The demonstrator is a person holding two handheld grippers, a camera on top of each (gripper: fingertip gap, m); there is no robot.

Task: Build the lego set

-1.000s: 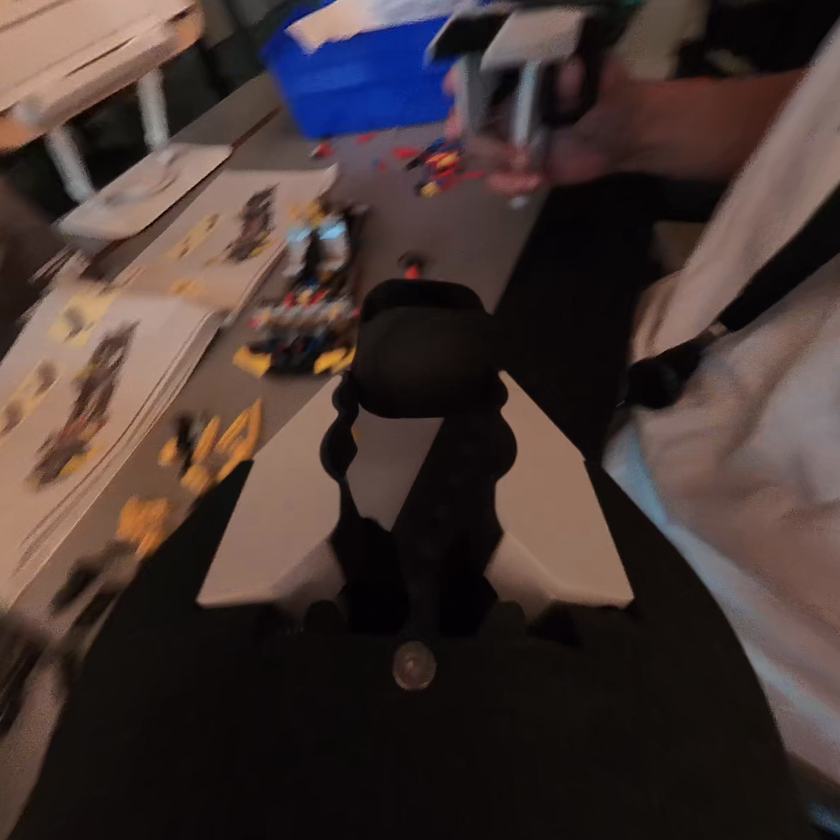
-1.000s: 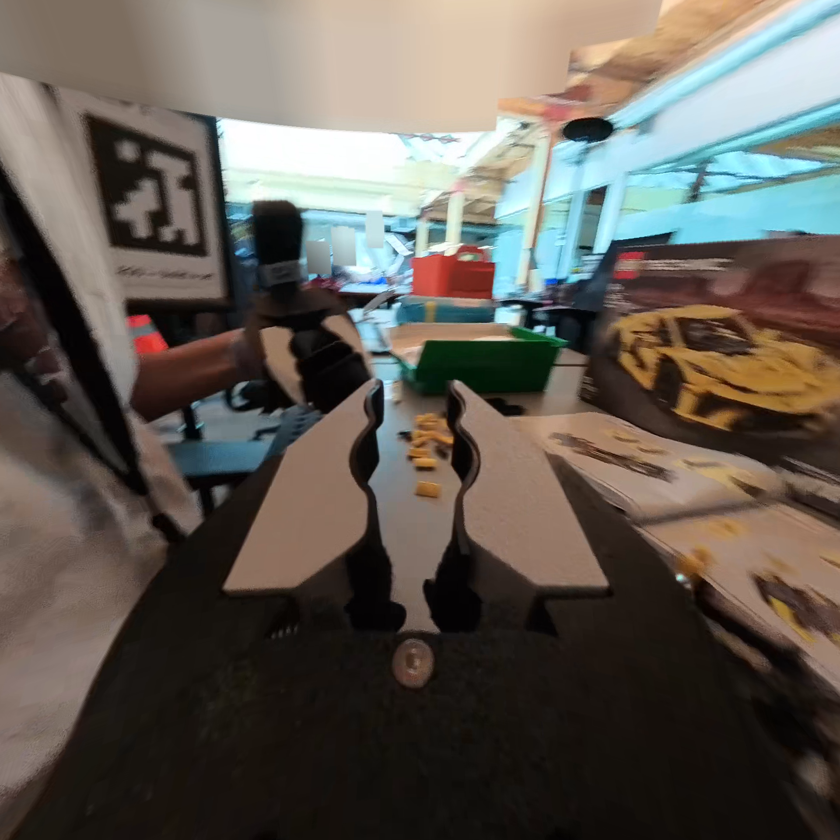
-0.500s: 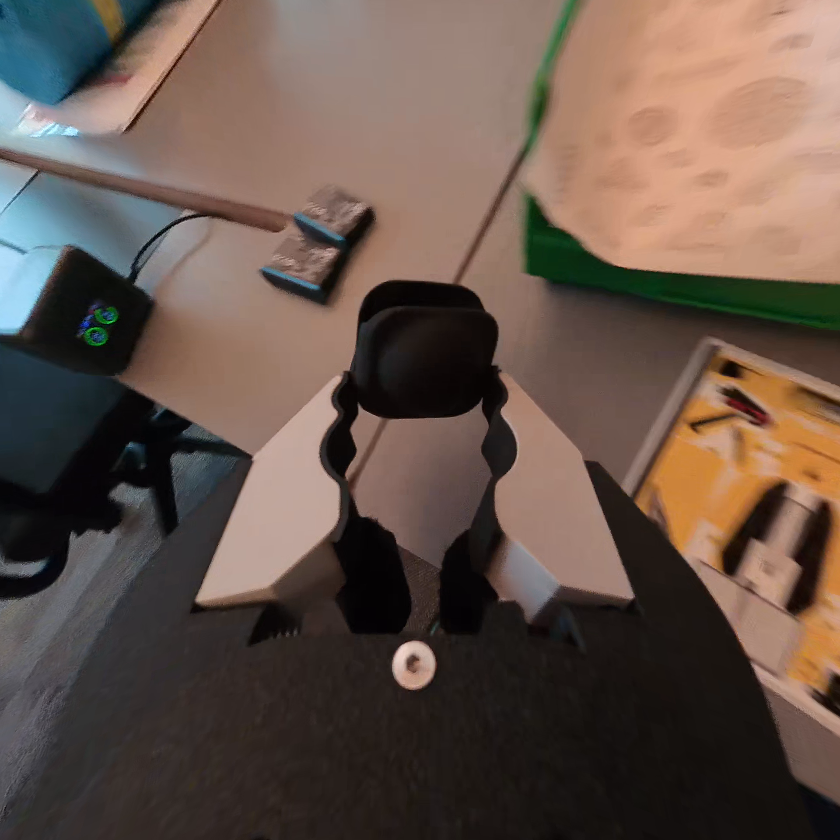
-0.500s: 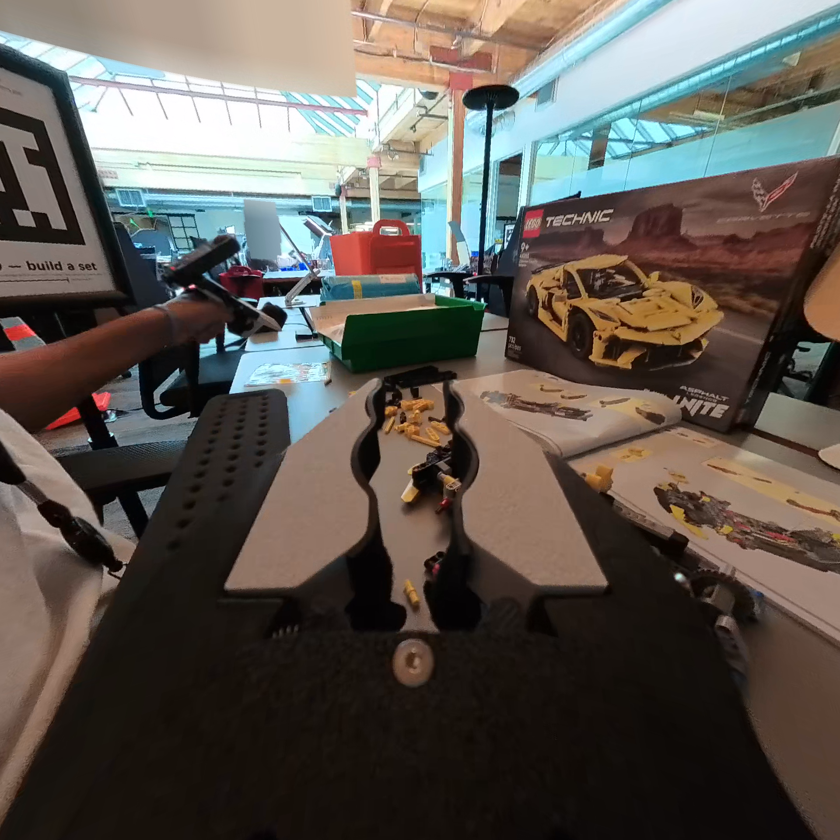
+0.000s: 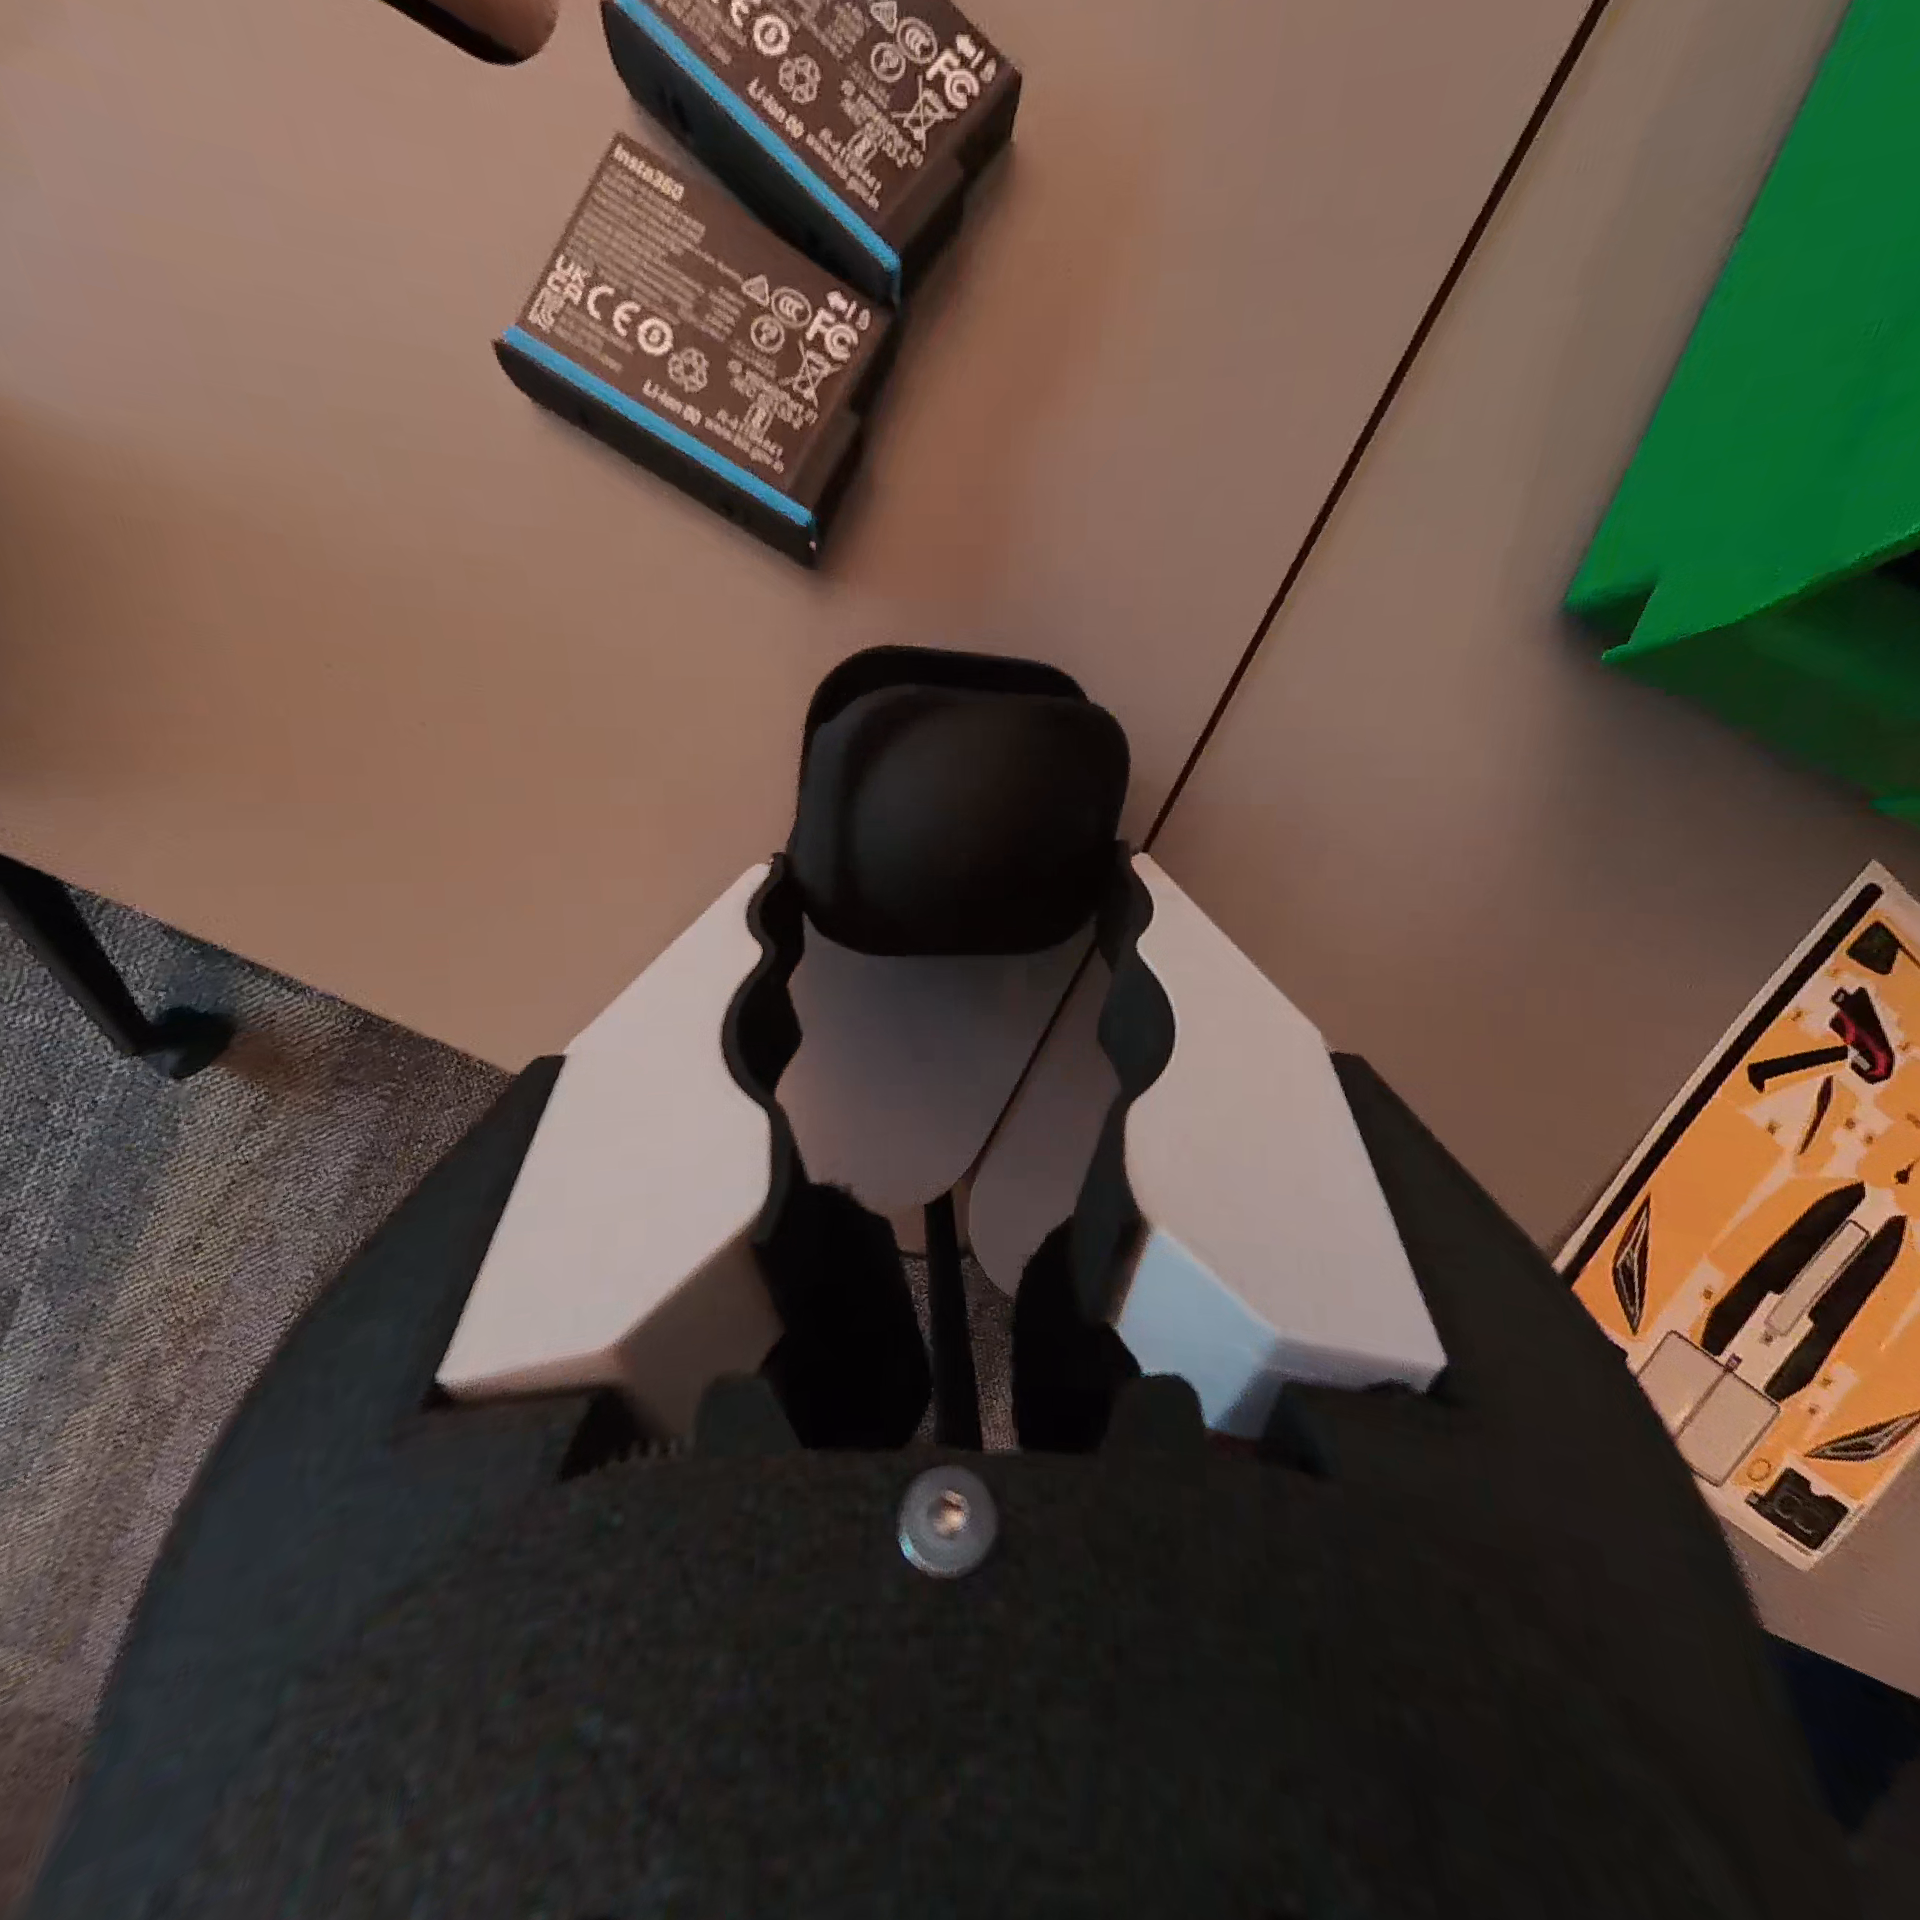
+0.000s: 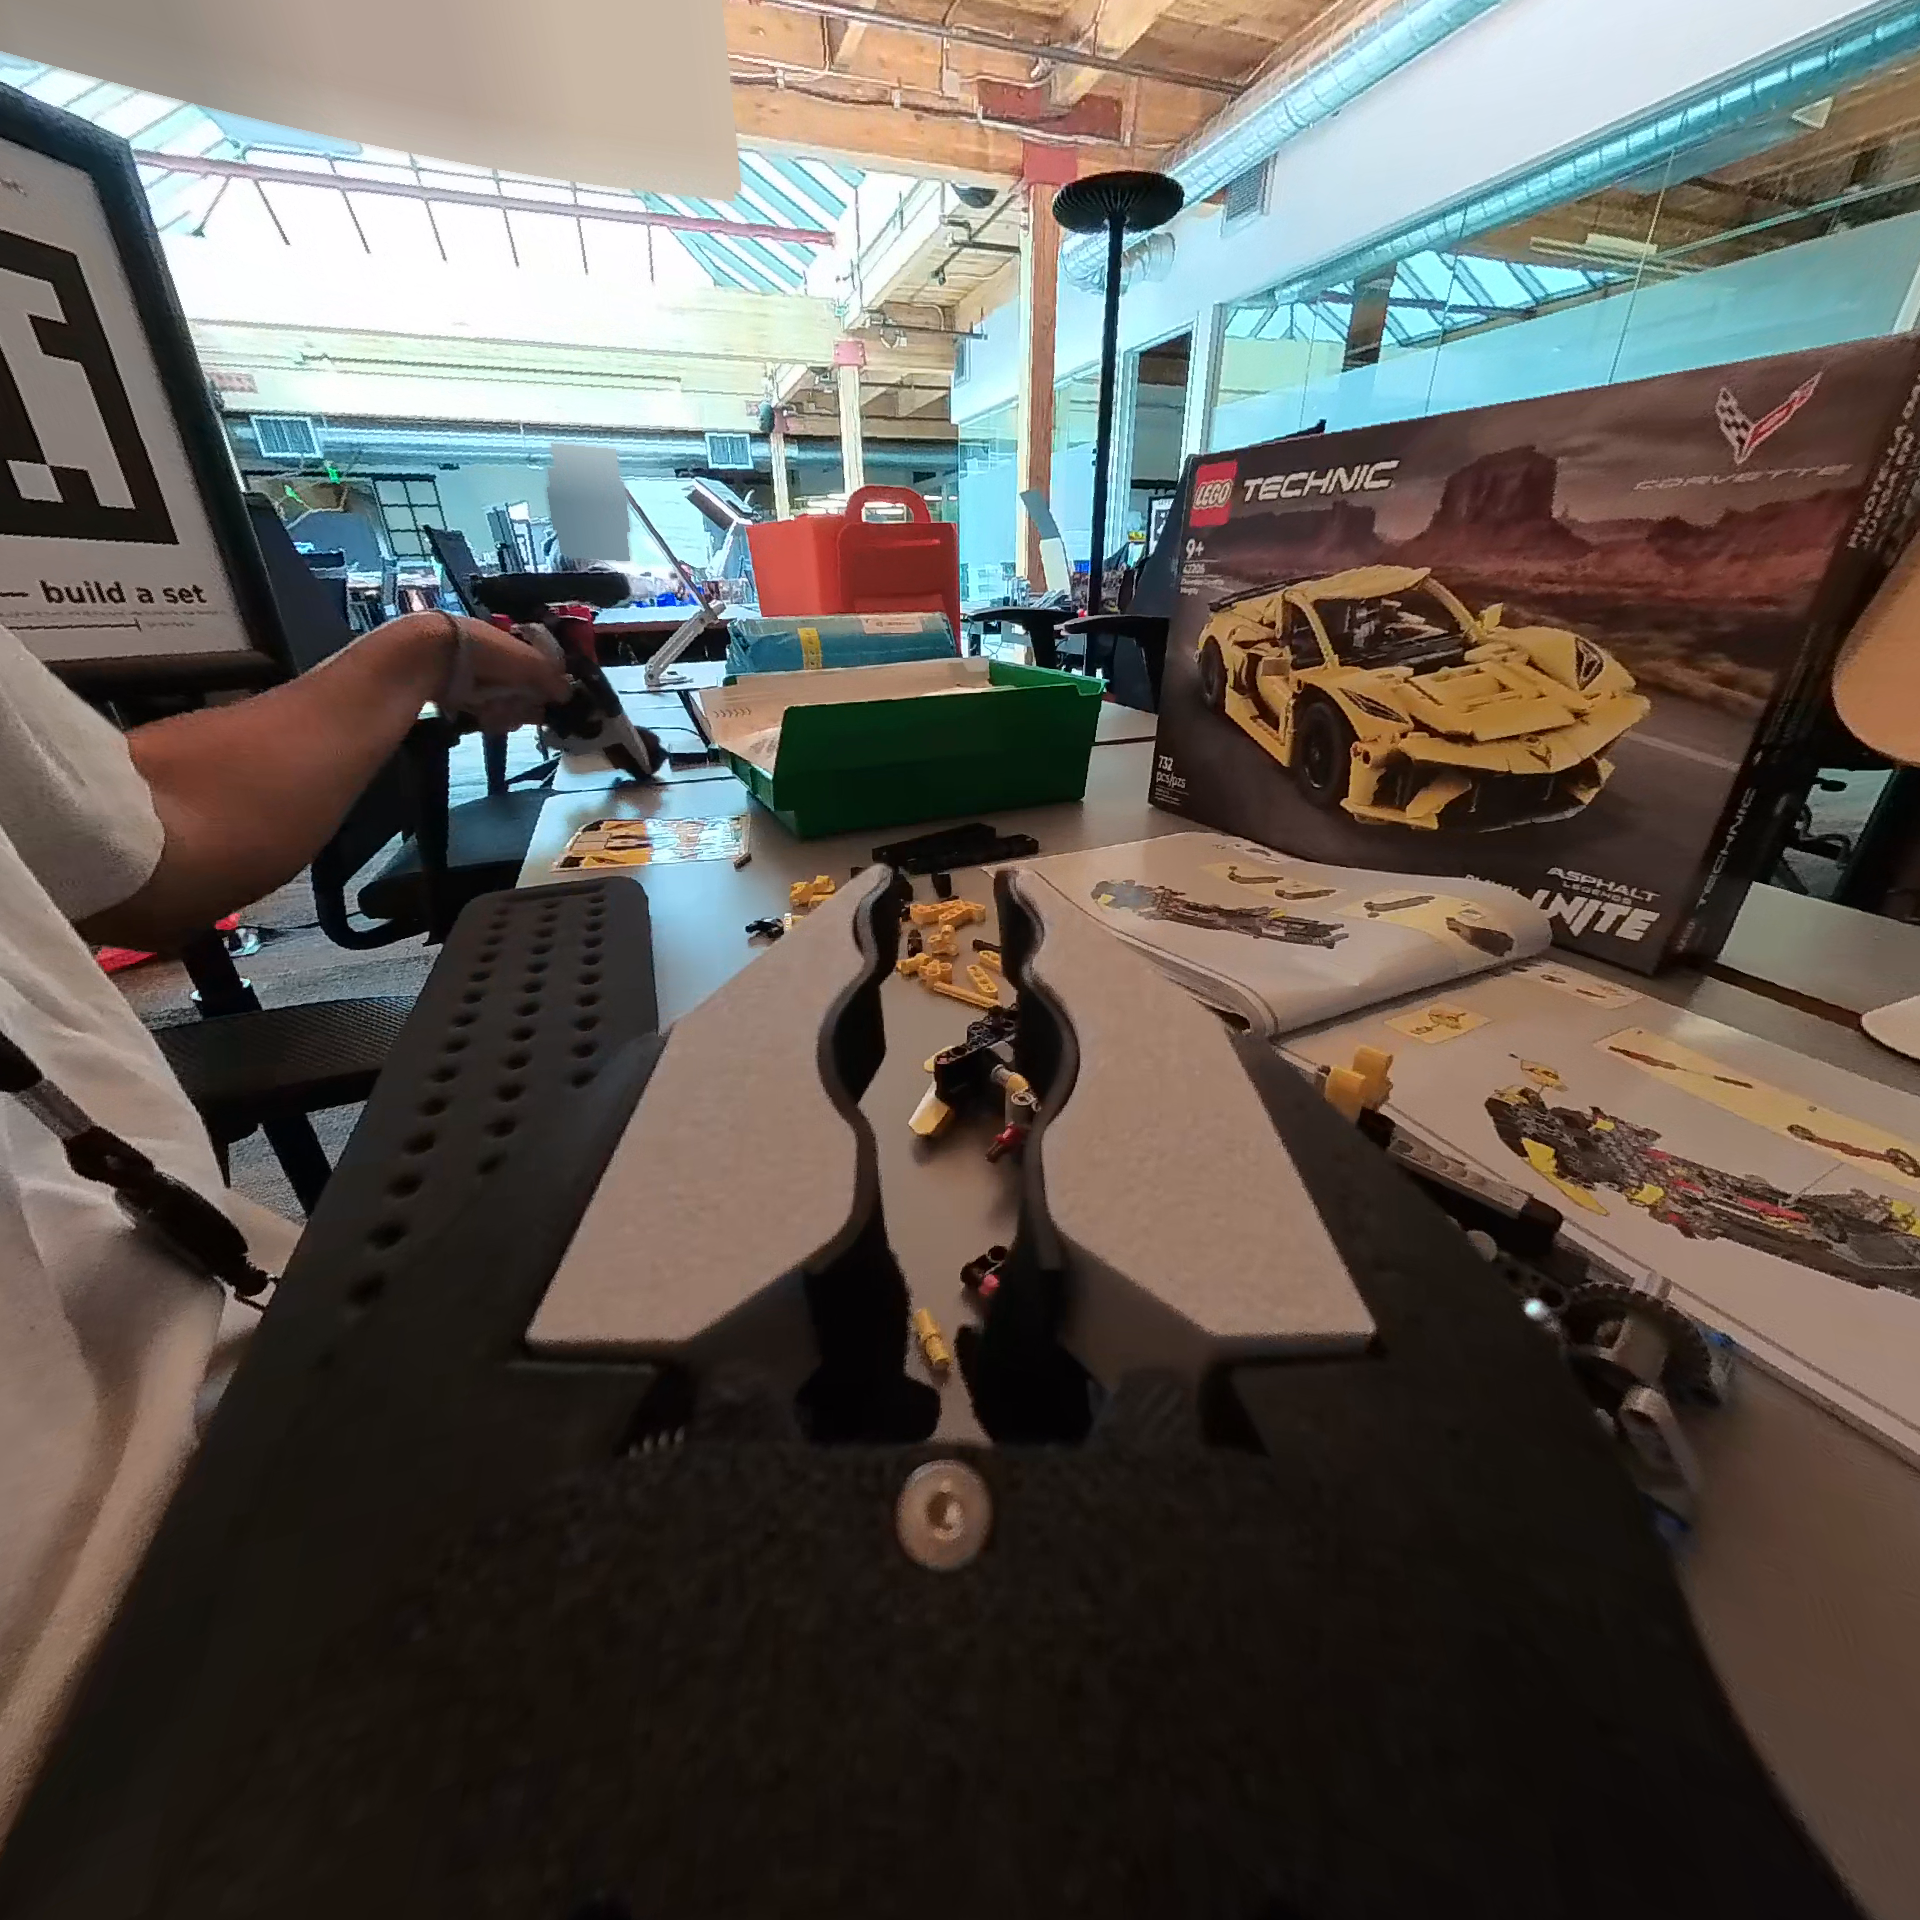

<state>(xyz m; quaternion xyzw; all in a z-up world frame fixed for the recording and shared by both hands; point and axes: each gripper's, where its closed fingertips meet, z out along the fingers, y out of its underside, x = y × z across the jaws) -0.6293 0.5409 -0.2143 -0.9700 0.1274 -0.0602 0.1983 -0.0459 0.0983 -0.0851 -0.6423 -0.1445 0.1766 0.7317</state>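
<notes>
Left hand-held gripper (image 5: 951, 894) clamping black rounded block (image 5: 961, 821) over grey table (image 5: 312, 582); right hand-held gripper (image 6: 945, 914) narrowly parted.

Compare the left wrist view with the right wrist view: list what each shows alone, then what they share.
Left wrist view only: the left gripper shut on a black rounded cap, and two black batteries with blue edges on the table.

Right wrist view only: the right gripper with a narrow empty gap between its fingers, loose yellow and black pieces, the open instruction booklet and the set's box.

Both: the green bin and the yellow sticker sheet.
</notes>
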